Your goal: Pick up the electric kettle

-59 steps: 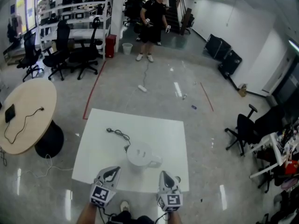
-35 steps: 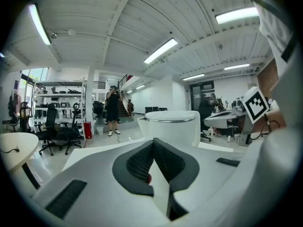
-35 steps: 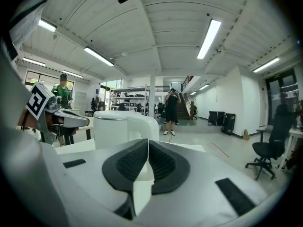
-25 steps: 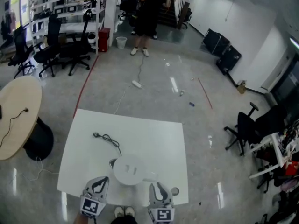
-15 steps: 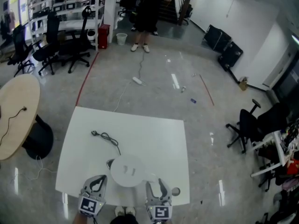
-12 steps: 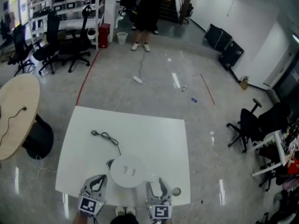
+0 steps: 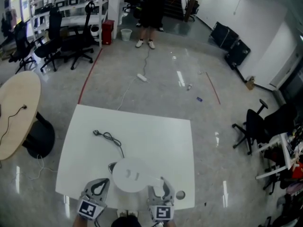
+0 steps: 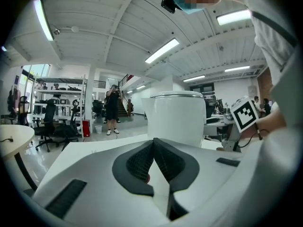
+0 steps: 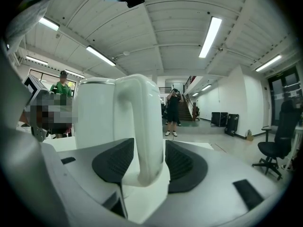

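The white electric kettle (image 7: 129,174) stands near the front edge of the white table (image 7: 156,131), its handle (image 7: 154,179) pointing right. My right gripper (image 7: 159,183) is open, one jaw on each side of that handle (image 9: 143,126). Small gaps show between the pads and the handle. In the right gripper view, the kettle body (image 9: 96,112) rises just behind the handle. My left gripper (image 7: 100,183) sits just left of the kettle and short of it. It is shut with nothing in it (image 8: 154,144), and the kettle (image 8: 177,117) is ahead and slightly right.
A black power cord (image 7: 112,139) with its plug (image 7: 96,133) lies on the table behind the kettle. A small grey round object (image 7: 180,195) sits near the front right corner. A round wooden table (image 7: 14,112) is at the left, office chairs (image 7: 253,124) are around, and a person (image 7: 154,8) stands far off.
My right gripper's jaws have opened wide and slid forward around the kettle's handle. The left gripper and the kettle have stayed put.
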Tool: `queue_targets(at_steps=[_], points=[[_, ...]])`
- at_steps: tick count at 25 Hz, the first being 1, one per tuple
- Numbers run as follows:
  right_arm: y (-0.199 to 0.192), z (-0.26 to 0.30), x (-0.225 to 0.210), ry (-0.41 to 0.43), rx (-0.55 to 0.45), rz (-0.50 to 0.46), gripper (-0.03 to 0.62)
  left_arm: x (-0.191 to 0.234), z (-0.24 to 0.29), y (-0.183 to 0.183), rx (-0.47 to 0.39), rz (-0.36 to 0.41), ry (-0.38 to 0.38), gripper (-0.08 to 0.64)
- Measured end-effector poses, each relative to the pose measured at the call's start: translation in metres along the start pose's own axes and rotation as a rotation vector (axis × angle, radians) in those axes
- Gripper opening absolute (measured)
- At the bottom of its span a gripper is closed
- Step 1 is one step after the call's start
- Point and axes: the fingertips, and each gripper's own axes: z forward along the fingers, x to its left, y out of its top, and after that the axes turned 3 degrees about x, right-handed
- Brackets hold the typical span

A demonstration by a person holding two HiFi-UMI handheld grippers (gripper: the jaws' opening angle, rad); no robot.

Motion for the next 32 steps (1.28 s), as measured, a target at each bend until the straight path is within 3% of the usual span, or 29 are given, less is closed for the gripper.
queue_targets(at_steps=[2,3,9,12,16,23,32], points=[[0.0,0.002,0.0,-0.002,0.002,0.004,0.204,-0.001,-0.001,-0.001,-0.005,0.013,-0.011,0.024],[0.0,0.002,0.0,-0.005,0.006,0.009,0.204,-0.002,-0.002,-0.001,-0.009,0.026,-0.015,0.107],[0.002,0.004,-0.003,-0.013,-0.001,0.008,0.204,-0.017,-0.002,0.001,-0.041,0.035,-0.088,0.244],[0.001,0.004,-0.004,-0.013,-0.004,0.003,0.204,-0.025,-0.003,0.0,-0.053,0.002,-0.164,0.357],[0.003,0.005,-0.007,-0.017,-0.008,0.008,0.204,-0.04,-0.004,-0.001,-0.004,0.012,-0.252,0.43],[0.002,0.009,-0.007,-0.024,0.006,0.01,0.204,-0.055,0.0,0.0,0.045,0.007,-0.337,0.511],[0.005,0.019,-0.008,-0.033,-0.004,0.022,0.204,-0.053,0.008,0.006,0.037,0.002,-0.372,0.511]])
